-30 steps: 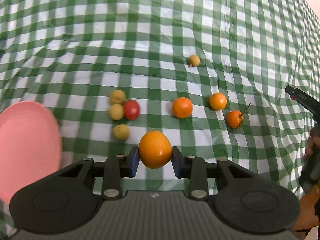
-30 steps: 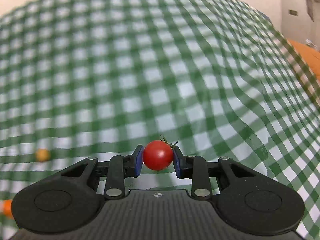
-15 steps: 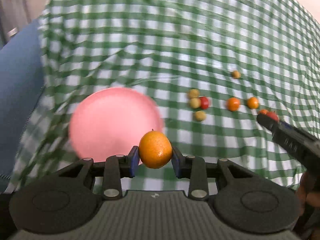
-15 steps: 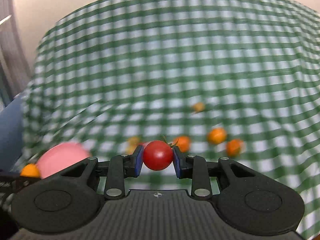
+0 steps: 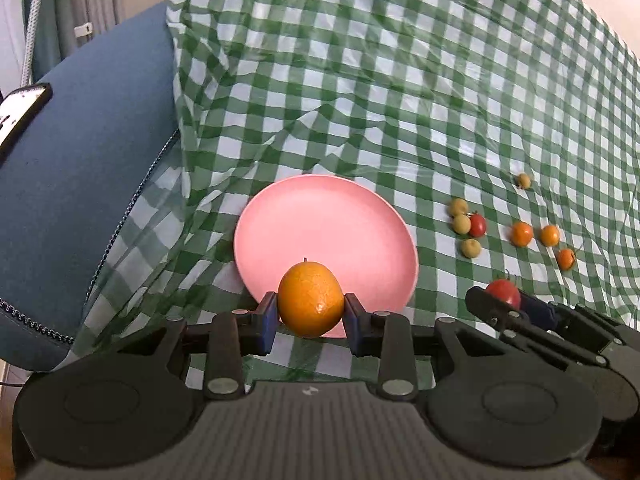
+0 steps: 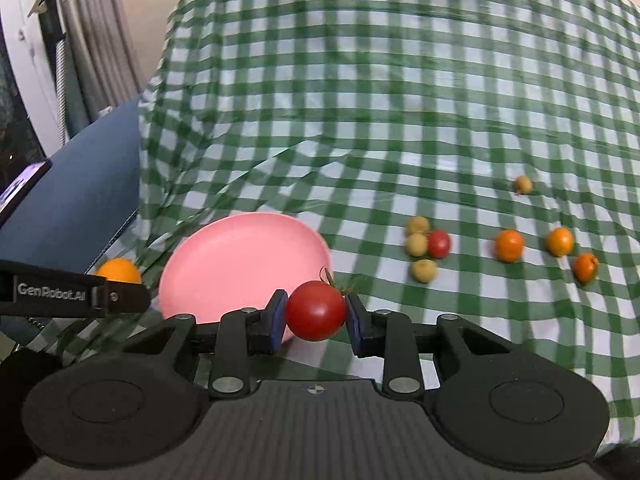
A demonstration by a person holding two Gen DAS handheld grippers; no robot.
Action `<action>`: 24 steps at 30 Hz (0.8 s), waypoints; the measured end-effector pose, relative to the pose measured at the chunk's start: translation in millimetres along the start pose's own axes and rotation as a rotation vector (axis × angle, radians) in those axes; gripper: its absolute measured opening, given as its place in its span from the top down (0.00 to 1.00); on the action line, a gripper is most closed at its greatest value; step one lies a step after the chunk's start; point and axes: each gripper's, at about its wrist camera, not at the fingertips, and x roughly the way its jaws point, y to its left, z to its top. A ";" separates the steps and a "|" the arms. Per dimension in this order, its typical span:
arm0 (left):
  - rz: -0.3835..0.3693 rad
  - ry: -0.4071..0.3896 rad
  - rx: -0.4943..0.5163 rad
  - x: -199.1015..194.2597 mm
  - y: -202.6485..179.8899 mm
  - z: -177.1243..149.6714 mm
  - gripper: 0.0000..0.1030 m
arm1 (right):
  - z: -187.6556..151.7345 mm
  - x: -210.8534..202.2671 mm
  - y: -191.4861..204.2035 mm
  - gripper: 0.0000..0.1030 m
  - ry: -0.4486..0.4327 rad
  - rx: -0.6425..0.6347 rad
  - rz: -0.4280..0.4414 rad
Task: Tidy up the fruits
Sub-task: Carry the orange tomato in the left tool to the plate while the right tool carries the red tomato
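My left gripper (image 5: pixel 311 316) is shut on an orange (image 5: pixel 311 299), held over the near rim of the empty pink plate (image 5: pixel 320 220). A red cherry tomato (image 6: pixel 316 310) with a green stem sits clamped in my right gripper (image 6: pixel 316 318), at the plate's (image 6: pixel 240 256) near right edge. In the left wrist view the right gripper (image 5: pixel 516 308) shows at the right with its tomato (image 5: pixel 503 290). In the right wrist view the left gripper's finger (image 6: pixel 72 294) and its orange (image 6: pixel 119 270) show at the left.
Loose on the green checked cloth (image 5: pixel 400 80), right of the plate: three yellowish fruits with a red tomato (image 5: pixel 477 224), three small oranges (image 5: pixel 521 233), one small fruit farther back (image 5: pixel 523 180). A blue cushioned seat (image 5: pixel 80 180) with a phone (image 5: pixel 20 114) lies left.
Both grippers have swung left with their fruit still clamped. The pink plate came from the left edge to the centre of both views, and the loose fruits slid off to the right.
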 end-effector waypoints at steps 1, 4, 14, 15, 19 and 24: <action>0.001 0.000 -0.004 3.4 1.6 1.1 0.63 | 1.5 2.0 3.6 0.69 0.004 -0.007 0.000; -0.003 0.004 -0.025 10.2 8.4 7.2 0.63 | 3.9 7.5 13.1 0.69 0.019 -0.039 0.003; -0.007 0.022 -0.034 37.6 21.8 23.0 0.63 | 7.3 47.9 39.1 0.69 0.078 -0.078 0.004; -0.006 0.022 -0.032 40.0 22.9 24.4 0.63 | 7.5 50.8 40.4 0.69 0.080 -0.080 0.006; 0.001 0.027 -0.025 50.0 26.9 29.4 0.63 | 8.4 60.5 42.7 0.69 0.087 -0.088 0.010; 0.012 0.053 -0.014 67.0 29.8 35.7 0.63 | 8.7 73.2 44.6 0.69 0.102 -0.096 0.016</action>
